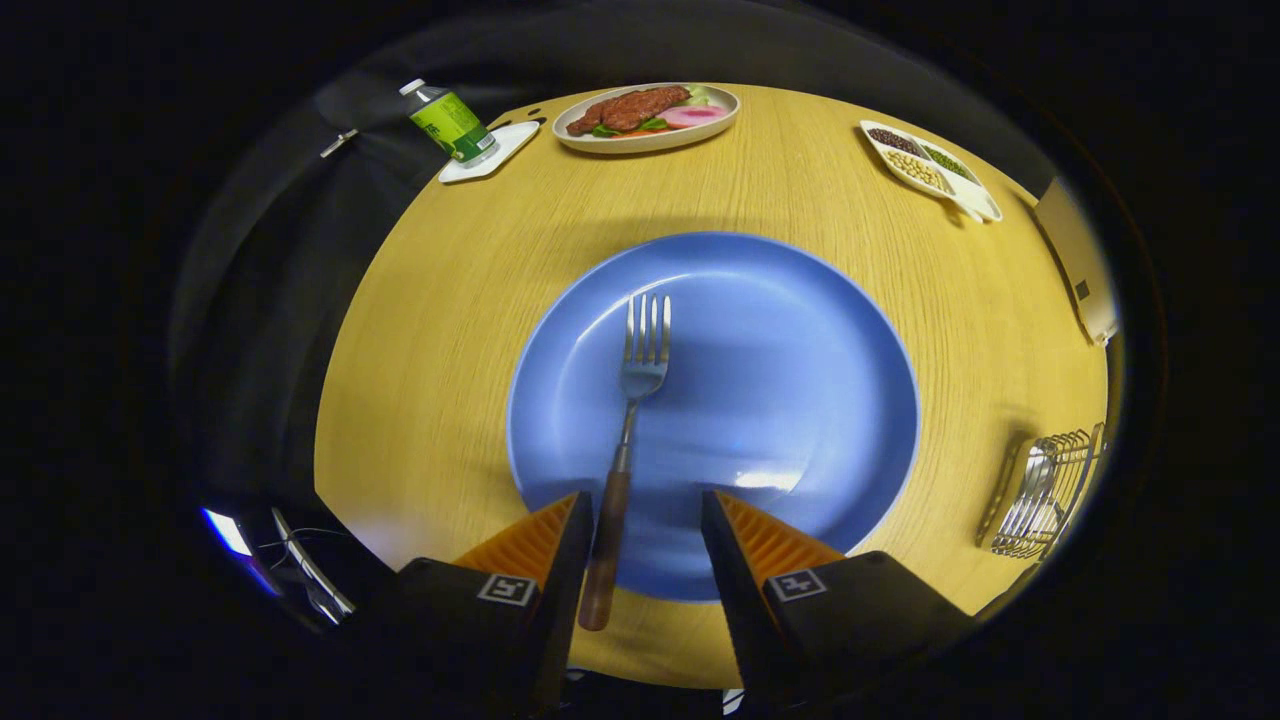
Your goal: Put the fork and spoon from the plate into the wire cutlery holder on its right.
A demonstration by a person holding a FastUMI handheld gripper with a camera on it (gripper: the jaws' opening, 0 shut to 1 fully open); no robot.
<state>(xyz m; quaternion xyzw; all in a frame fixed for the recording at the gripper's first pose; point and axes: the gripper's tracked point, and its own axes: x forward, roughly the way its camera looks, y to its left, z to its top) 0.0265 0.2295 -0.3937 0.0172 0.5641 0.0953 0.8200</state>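
A fork [628, 420] with a brown wooden handle lies on a large blue plate [800, 380], tines pointing away from me. Its handle runs back over the plate's near rim and sits between my fingers, close against the left one. My gripper [640, 520] is open, with a gap between the handle and the right finger. The wire cutlery holder [1050, 490] stands on the table to the right of the plate; something metallic shows inside it.
The round wooden table [450, 330] carries a plate of meat and vegetables [648, 115] at the far side, a green-labelled bottle [450, 122] on a white coaster, and a divided white dish of beans [930, 165] at far right.
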